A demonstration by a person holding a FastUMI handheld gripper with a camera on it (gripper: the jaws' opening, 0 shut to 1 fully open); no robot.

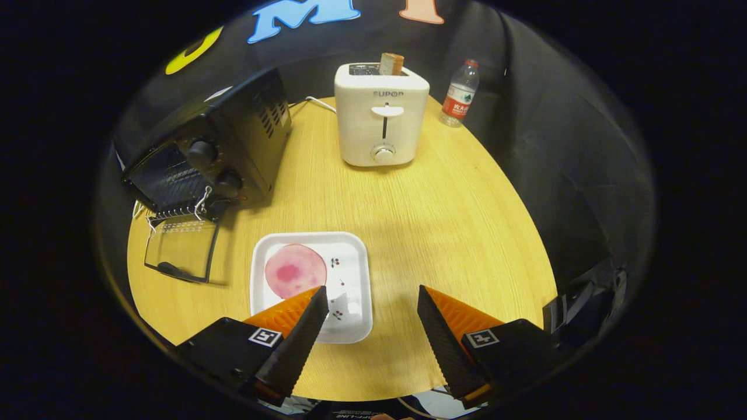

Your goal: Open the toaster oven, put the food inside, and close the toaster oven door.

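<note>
Round pale-wood desk (pixel 443 233), black cloth around it. Tool (pixel 372 298) spread wide, holding nothing. White plate (pixel 350 274) with pink food slice (pixel 295 270) just ahead of the left finger. Black toaster oven (pixel 216 146) beyond-left, door (pixel 181 248) down. White toaster (pixel 380 114), water bottle (pixel 460 93) far beyond.

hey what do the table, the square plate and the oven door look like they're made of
Table: looks like light wood or wood-look laminate, with fine straight grain and a soft sheen. Square plate: probably glazed ceramic or melamine, glossy white with small printed sprigs. Toaster oven door: a clear pane, likely glass, in a dark frame; the tabletop shows through it. The gripper hangs over the plate, jaws open.
</note>
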